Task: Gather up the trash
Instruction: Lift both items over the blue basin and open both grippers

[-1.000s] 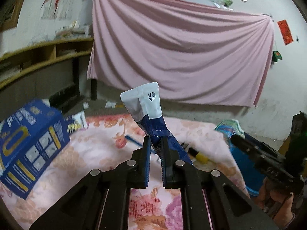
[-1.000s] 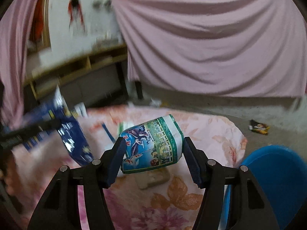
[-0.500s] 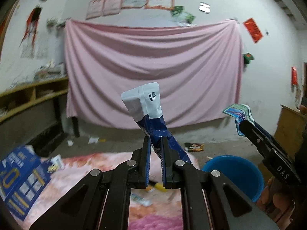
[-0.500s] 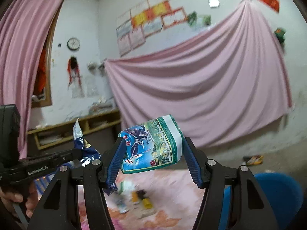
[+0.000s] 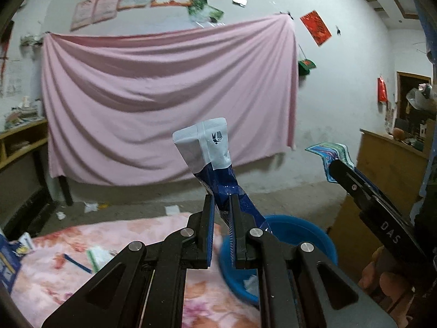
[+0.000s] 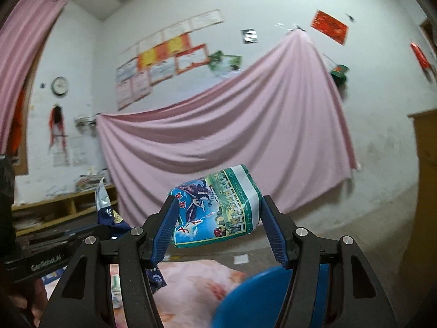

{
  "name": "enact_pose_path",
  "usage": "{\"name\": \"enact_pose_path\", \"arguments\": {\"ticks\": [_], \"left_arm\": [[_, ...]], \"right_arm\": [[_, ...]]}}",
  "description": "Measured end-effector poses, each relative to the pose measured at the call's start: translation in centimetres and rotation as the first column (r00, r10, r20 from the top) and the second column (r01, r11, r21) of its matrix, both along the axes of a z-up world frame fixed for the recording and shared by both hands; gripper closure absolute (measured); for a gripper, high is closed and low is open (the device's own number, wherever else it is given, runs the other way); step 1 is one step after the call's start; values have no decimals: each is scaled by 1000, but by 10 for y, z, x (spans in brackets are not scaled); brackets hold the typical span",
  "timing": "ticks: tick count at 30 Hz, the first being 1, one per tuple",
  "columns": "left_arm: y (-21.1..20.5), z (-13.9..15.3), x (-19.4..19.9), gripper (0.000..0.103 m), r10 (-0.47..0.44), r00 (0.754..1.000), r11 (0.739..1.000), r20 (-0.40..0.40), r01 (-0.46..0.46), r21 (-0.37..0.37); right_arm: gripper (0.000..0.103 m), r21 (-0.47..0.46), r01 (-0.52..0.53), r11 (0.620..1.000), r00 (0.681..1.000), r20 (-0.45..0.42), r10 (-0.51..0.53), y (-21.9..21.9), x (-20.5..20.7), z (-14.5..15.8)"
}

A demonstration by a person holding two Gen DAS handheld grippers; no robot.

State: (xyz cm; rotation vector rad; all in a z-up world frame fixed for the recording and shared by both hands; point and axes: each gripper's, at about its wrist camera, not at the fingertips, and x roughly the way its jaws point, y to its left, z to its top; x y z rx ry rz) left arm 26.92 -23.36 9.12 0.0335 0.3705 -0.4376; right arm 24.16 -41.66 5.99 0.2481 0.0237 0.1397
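jaws of left gripper (image 5: 220, 213) clamped on blue-white wrapper (image 5: 210, 158); right gripper (image 6: 217, 227) jaws pinch green snack bag (image 6: 218, 207), both w/ blue bucket (image 5: 297, 235) below.

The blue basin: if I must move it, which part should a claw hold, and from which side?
Probably the rim of the blue basin, from above: one finger inside the wall, one outside. It stands upright, mouth open, and its round body looks too wide to span. First empty a claw: the left claw holds the blue wrapper, the right claw the green packet.
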Motion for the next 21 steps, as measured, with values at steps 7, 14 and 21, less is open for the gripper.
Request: {"name": "enact_pose_path", "arguments": {"ticks": [7,14,21], "left_arm": [[-35,-11,17,96,-47,993,999,-108,48,5],[-47,-26,29,96,-68,974,998,-218,68,-8],[-51,-41,41,95,-69,948,998,-310,64,-28]], "right_arm": [[43,14,83,996,992,-99,-82,-32,7,-13],[41,29,118,993,975,-194,-110,-47,19,-22],[41,41,125,991,954,-280,-108,-54,31,-33]]}}
